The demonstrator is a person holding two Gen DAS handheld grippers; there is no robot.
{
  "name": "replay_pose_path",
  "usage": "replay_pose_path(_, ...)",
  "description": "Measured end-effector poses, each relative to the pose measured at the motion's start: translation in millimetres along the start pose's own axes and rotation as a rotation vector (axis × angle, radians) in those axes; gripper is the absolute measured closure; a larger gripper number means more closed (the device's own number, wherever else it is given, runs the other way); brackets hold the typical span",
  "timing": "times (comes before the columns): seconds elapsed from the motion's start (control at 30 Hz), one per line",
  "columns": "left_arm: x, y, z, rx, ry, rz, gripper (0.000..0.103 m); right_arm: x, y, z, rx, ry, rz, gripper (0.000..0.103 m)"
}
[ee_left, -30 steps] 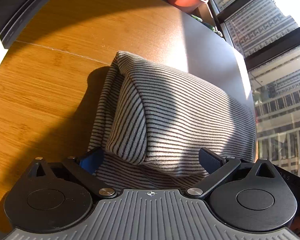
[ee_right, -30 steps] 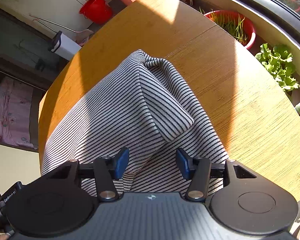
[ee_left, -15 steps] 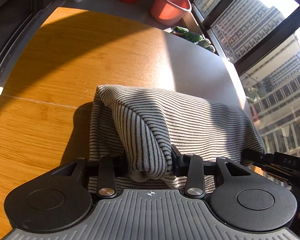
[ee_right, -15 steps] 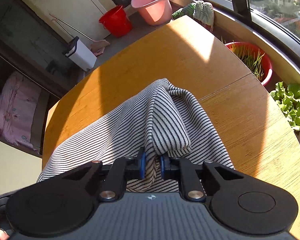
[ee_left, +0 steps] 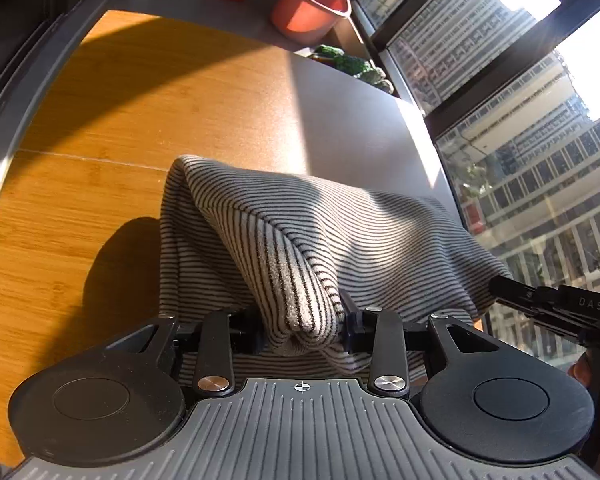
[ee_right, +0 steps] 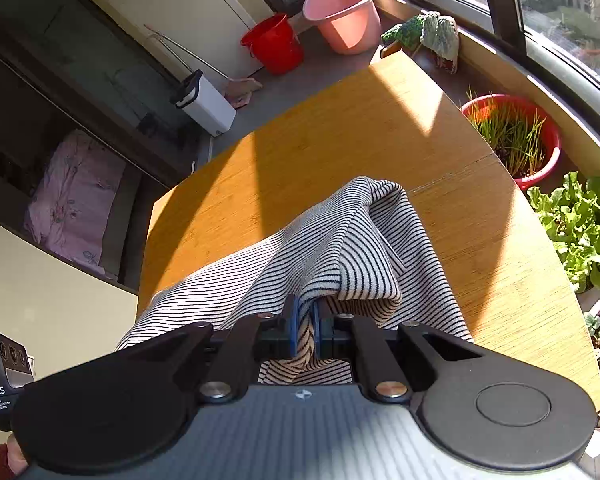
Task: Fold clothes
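Left claw (ee_left: 302,334) is clamped on a thick folded corner of the striped garment (ee_left: 340,232). Right claw (ee_right: 304,330) is nearly shut on a thin edge. The cloth's bulk lies ahead of both claws on the wooden tabletop (ee_left: 80,184), its long axis running claw to claw. Likely next: carry the near edge forward.

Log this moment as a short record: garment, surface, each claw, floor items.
garment: striped cloth, near edge lifted, far part on the table
surface: wooden table
left claw: shut on a thick fold of the cloth
right claw: shut on a thin fold of the cloth
floor items: pink bucket, red bucket
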State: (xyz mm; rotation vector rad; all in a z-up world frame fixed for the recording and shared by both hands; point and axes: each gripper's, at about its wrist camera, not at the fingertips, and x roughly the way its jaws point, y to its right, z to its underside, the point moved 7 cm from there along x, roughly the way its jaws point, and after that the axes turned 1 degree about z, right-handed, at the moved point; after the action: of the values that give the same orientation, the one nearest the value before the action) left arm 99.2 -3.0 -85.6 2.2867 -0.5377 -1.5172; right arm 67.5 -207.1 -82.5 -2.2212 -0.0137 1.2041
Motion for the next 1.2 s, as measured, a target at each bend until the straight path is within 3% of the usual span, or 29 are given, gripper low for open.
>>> replay_pose_path(0.13, 15, -16, 26, -0.065, -0.077, -0.034, 0.066, 10, 18, 30, 0.029, -0.093, 0.066, 0.096)
replay_pose_path(0.27, 17, -20, 37, -0.103, -0.106, -0.028, 0.062, 17, 36, 40, 0.055, -0.139, 0.137, 0.094)
replay_pose_path(0.33, 12, -23, 37, -0.139, -0.096, -0.026, 0.06, 17, 41, 39, 0.062, -0.141, 0.147, 0.081)
replay_pose_path(0.4, 7, -28, 36, -0.176, -0.083, -0.03, 0.054, 9, 41, 29, 0.042, -0.088, 0.139, 0.052)
replay_pose_path(0.57, 1, -31, 36, -0.201, -0.049, -0.02, 0.042, 12, 29, 5, -0.167, 0.029, 0.185, 0.047)
replay_pose_path(0.67, 15, -29, 40, -0.196, -0.071, -0.022, 0.037, 38, 29, 1, -0.229, 0.004, 0.192, 0.041)
replay_pose_path(0.77, 32, -22, 44, -0.178, -0.096, -0.009, 0.037, 57, 31, 5, -0.218, -0.058, 0.183, 0.041)
replay_pose_path(0.83, 41, -17, 41, -0.153, -0.101, -0.017, 0.043, 70, 32, 8, -0.211, -0.098, 0.177, 0.054)
replay_pose_path(0.9, 38, -9, 37, -0.112, -0.086, -0.013, 0.058, 65, 23, 9, -0.261, -0.097, 0.174, 0.086)
replay_pose_path(0.97, 31, 0, 32, -0.075, -0.068, 0.002, 0.064, 52, 15, 5, -0.281, -0.079, 0.149, 0.089)
replay_pose_path(1.07, 13, 11, 31, -0.054, -0.05, 0.037, 0.064, 25, 7, -4, -0.273, -0.048, 0.083, 0.09)
replay_pose_path(1.2, 7, 14, 46, -0.059, -0.07, 0.037, 0.064, 14, 8, -4, -0.307, -0.034, 0.103, 0.09)
